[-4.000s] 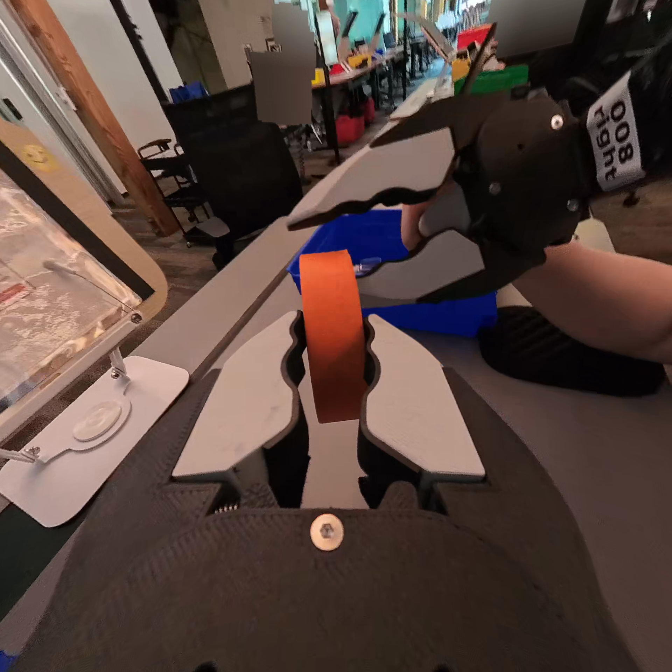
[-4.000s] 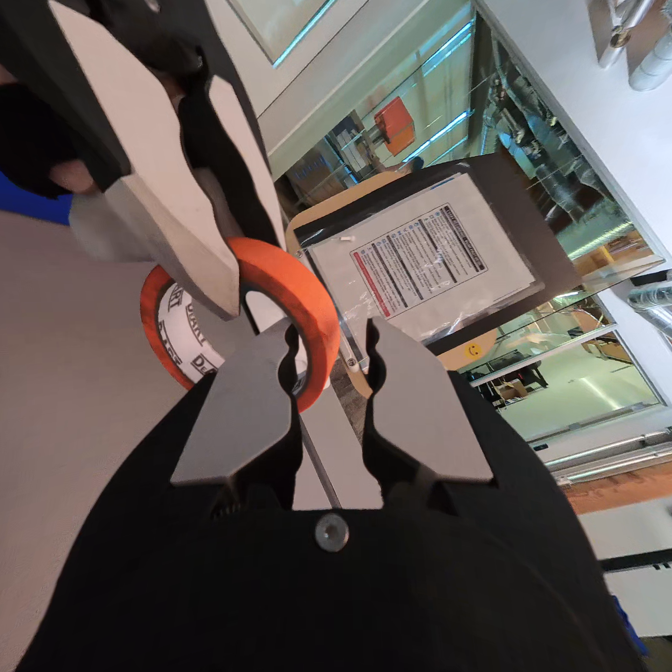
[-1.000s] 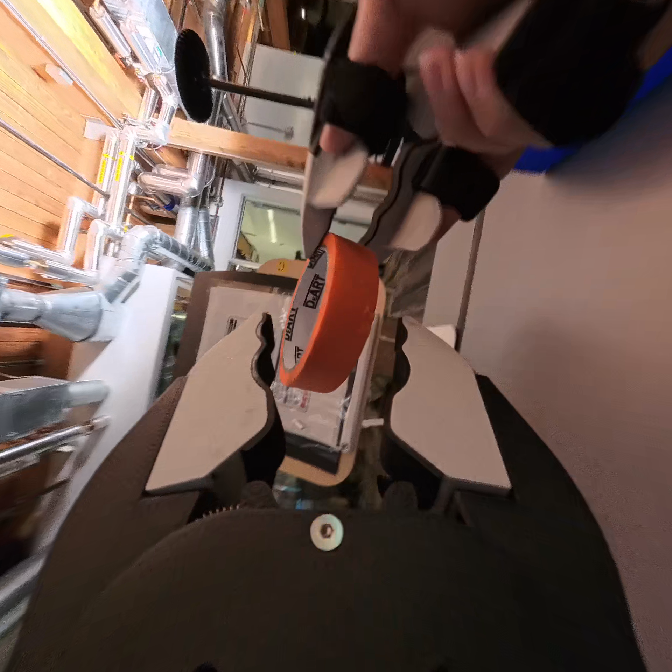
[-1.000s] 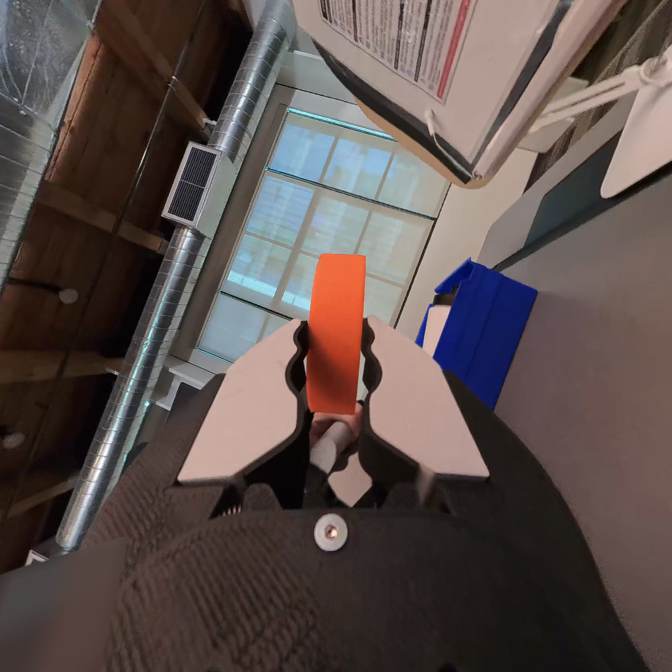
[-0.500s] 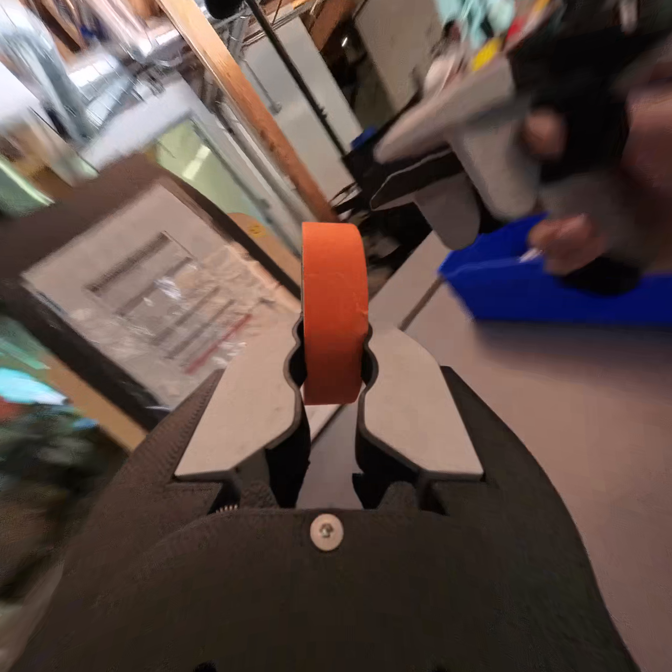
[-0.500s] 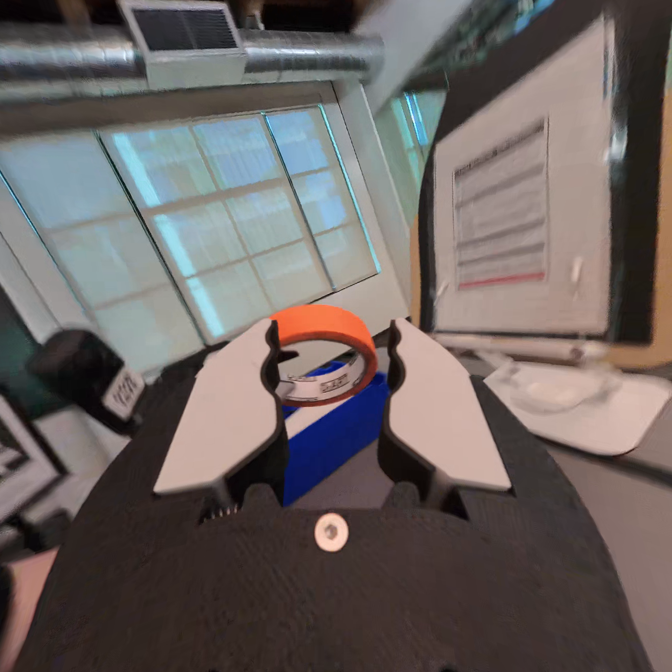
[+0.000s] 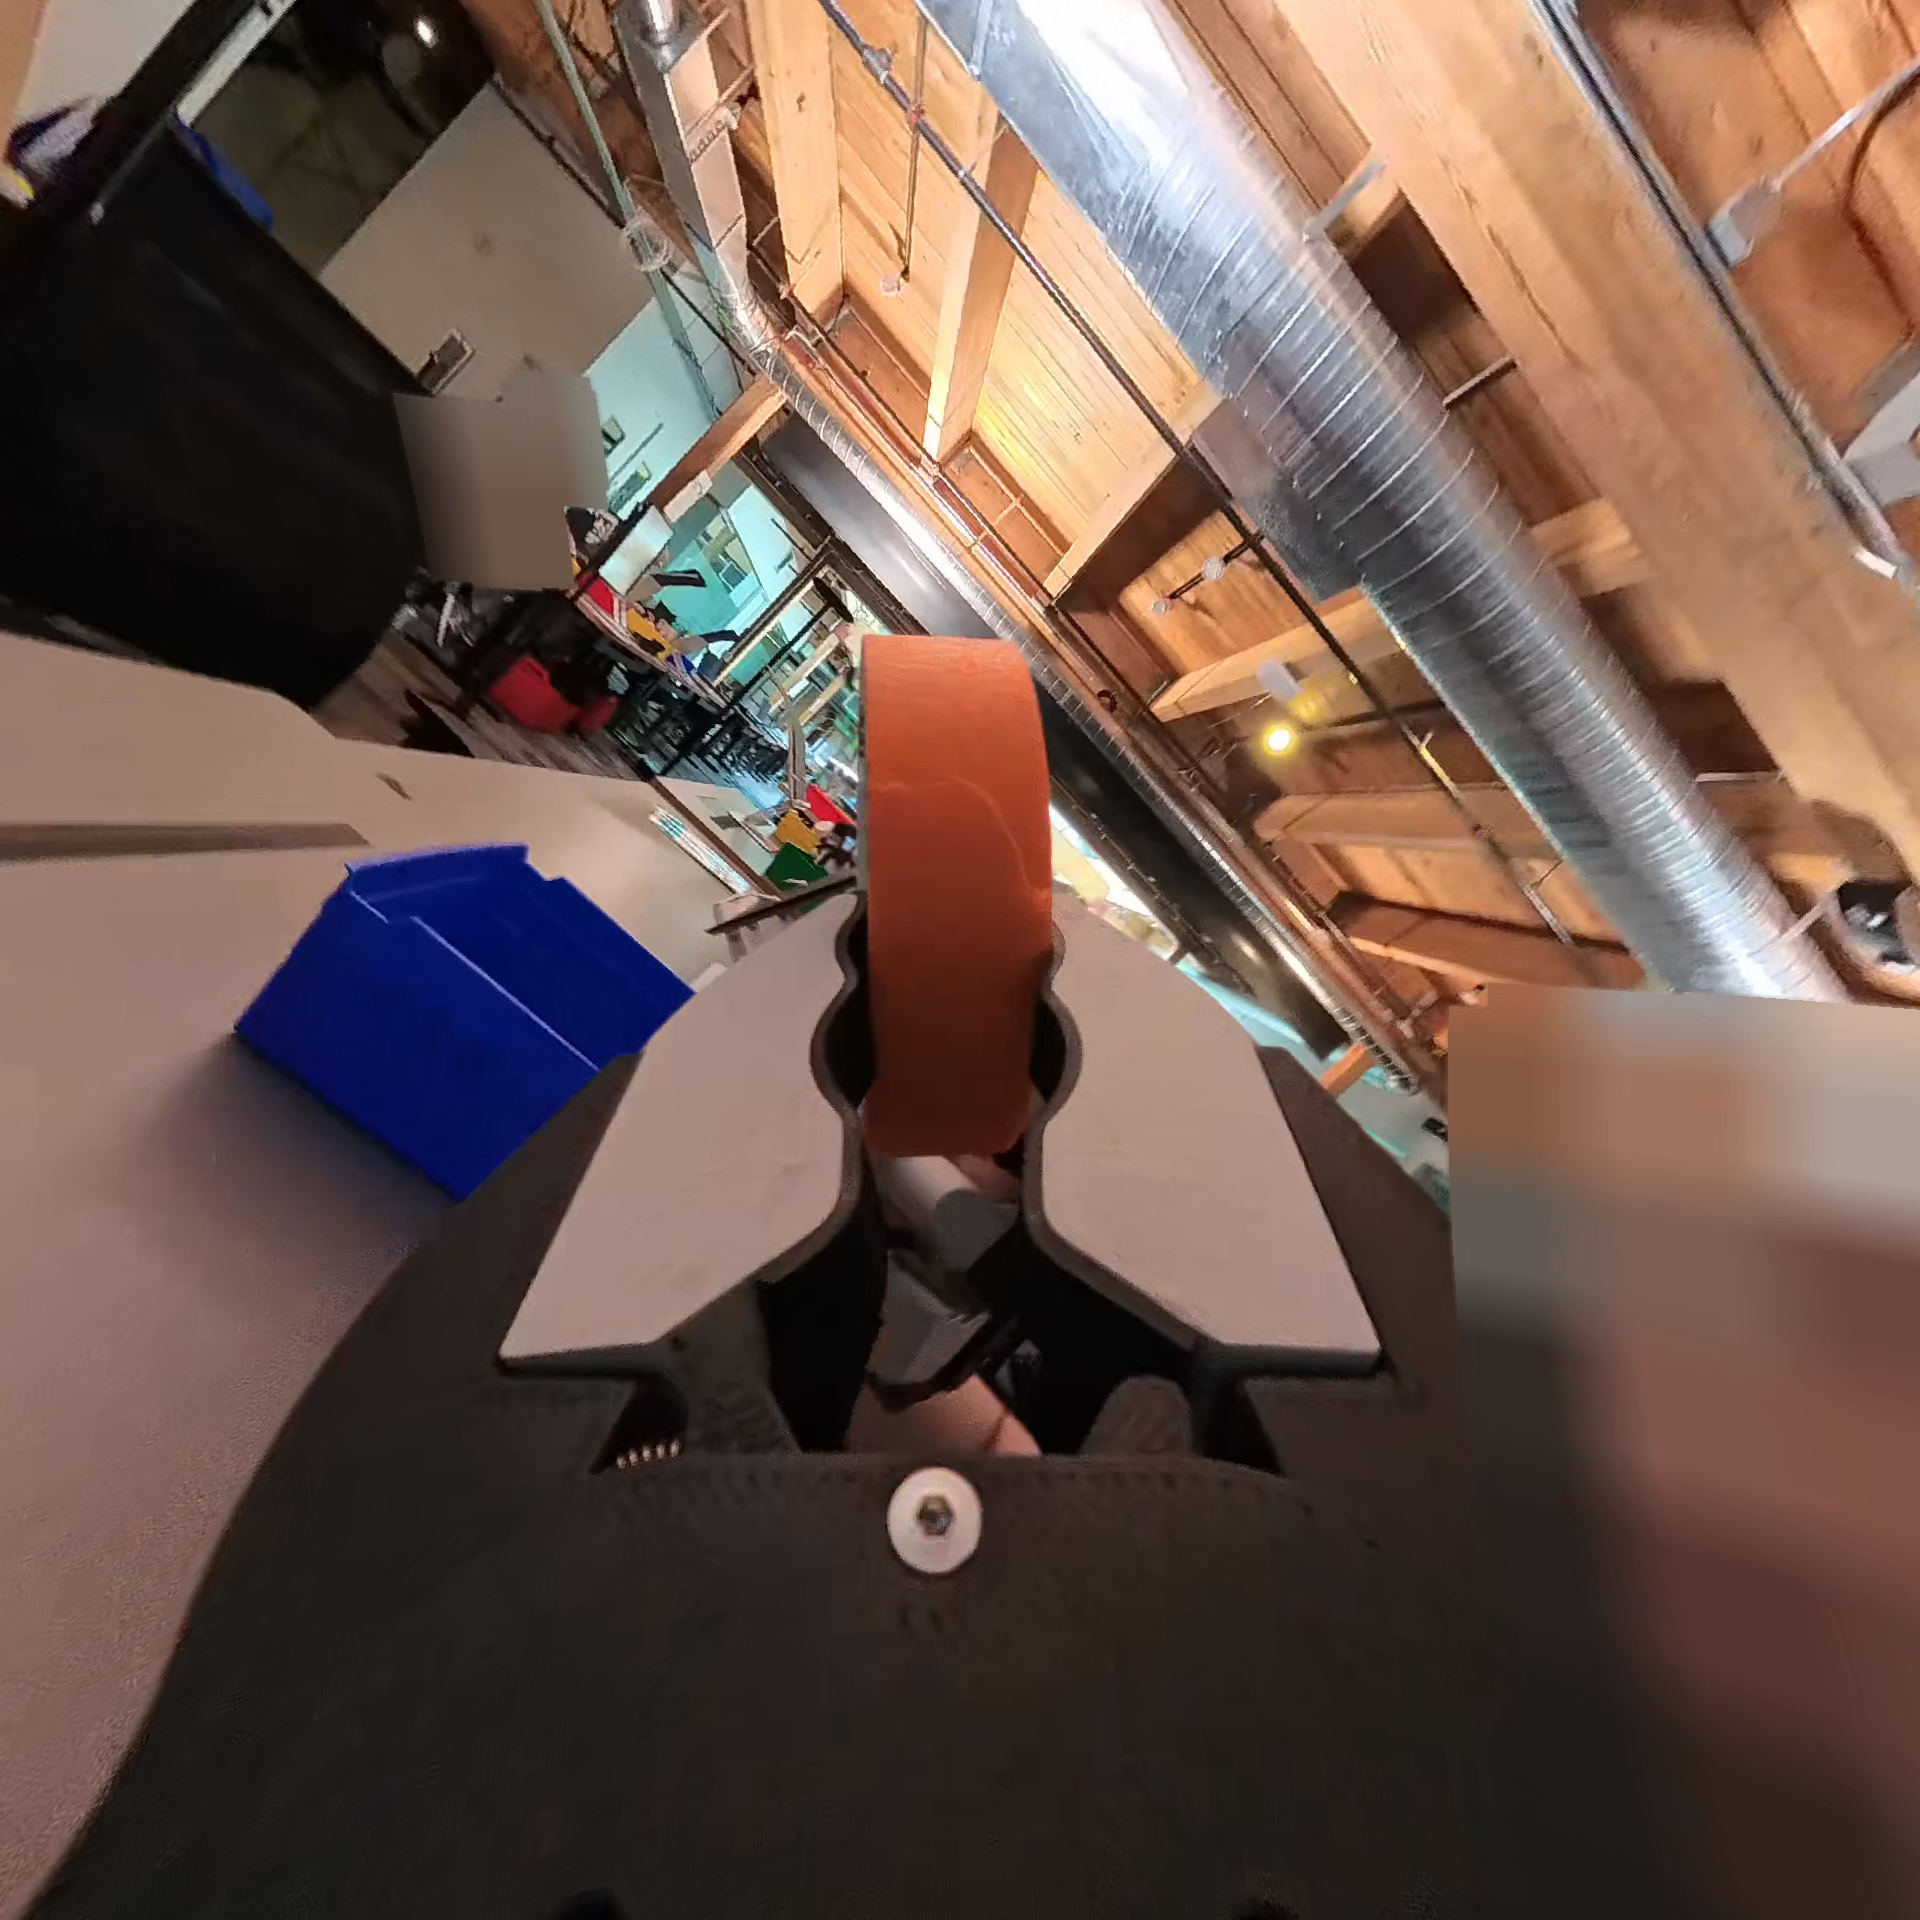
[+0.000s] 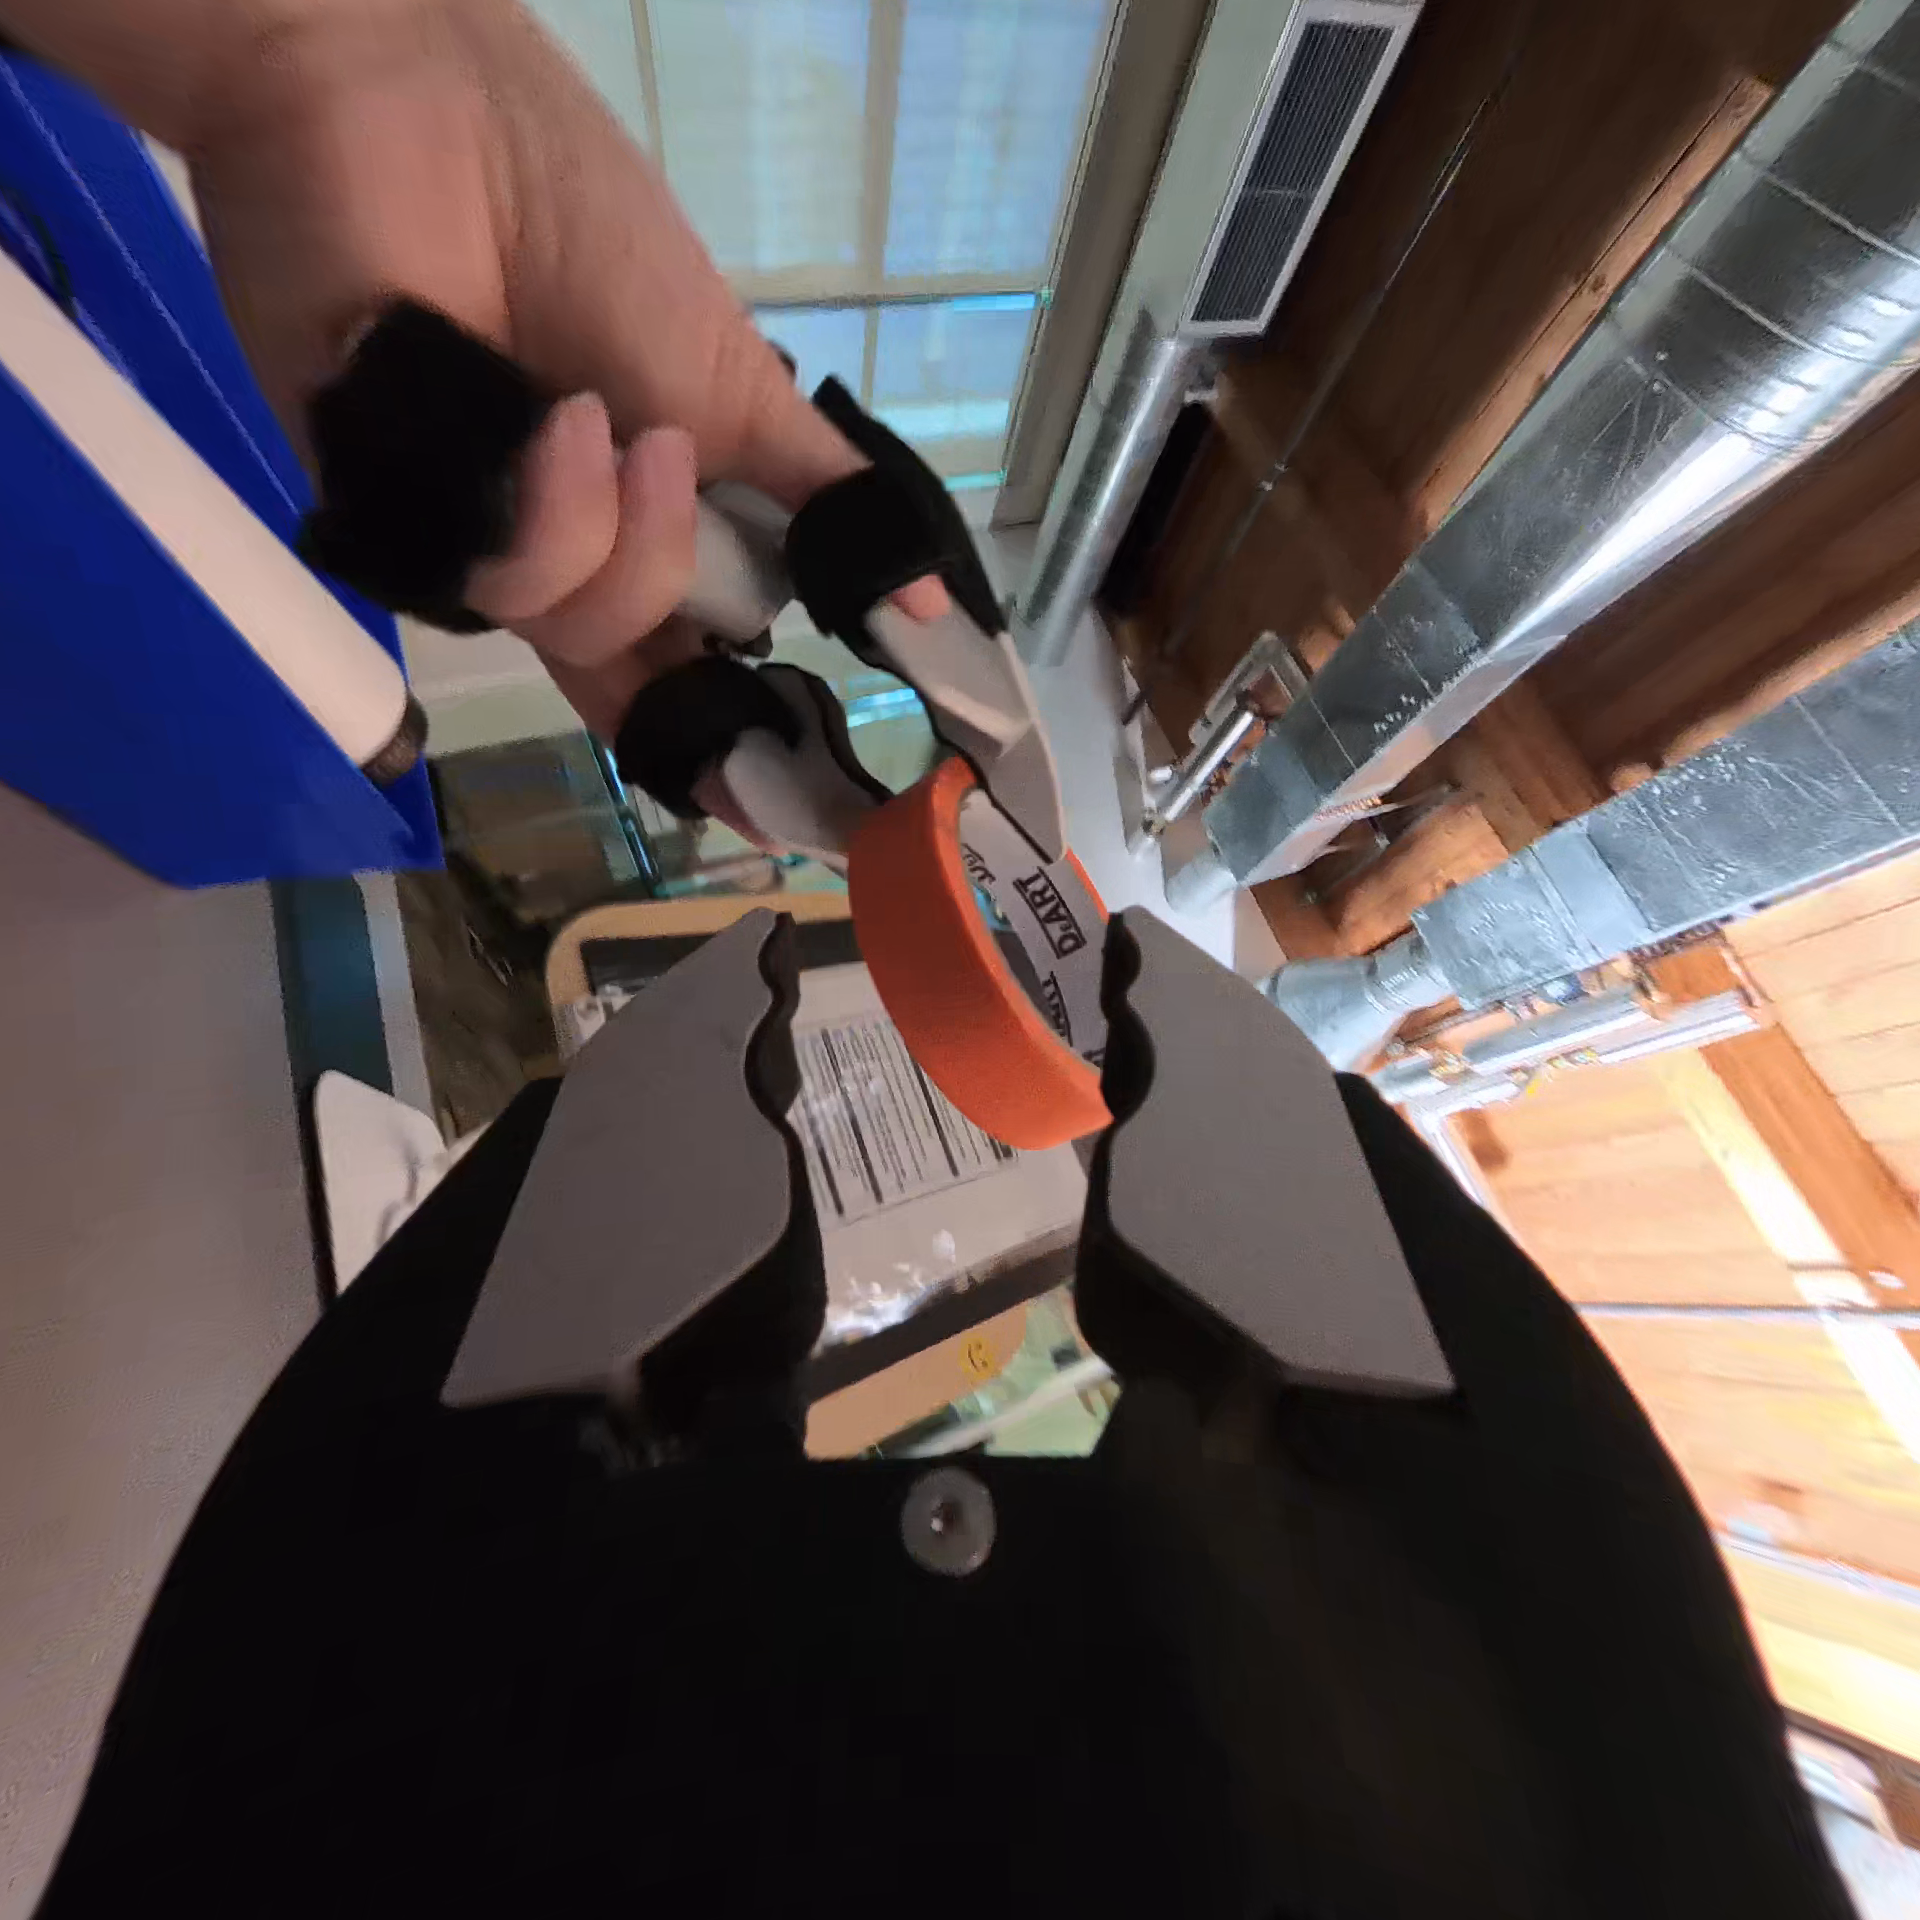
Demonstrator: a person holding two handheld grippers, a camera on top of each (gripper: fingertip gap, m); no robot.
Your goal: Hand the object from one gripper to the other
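An orange roll of tape (image 7: pixel 951 790) stands on edge, clamped between the grey fingers of my left gripper (image 7: pixel 951 920). In the right wrist view the same roll (image 8: pixel 935 987) hangs from the left gripper (image 8: pixel 966 821), which a gloved hand (image 8: pixel 582 312) holds. My right gripper (image 8: pixel 951 925) is open. Its fingers sit on either side of the roll, and the right finger (image 8: pixel 1226 1143) is very close to the roll's rim. A grey part of the other gripper (image 7: pixel 935 1226) shows below the roll in the left wrist view.
A blue bin (image 7: pixel 436 1018) stands on the grey table (image 7: pixel 125 1143); it also shows in the right wrist view (image 8: pixel 125 644). A framed notice board (image 8: pixel 894 1132) stands behind the roll. Ceiling ducts and wooden beams fill the rest. There is about 6 cm between the tips of the two grippers.
One second ago my right gripper held the roll and my left was open; since half a second ago the left holds it and the right is open. Both cameras have tilted towards the ceiling.
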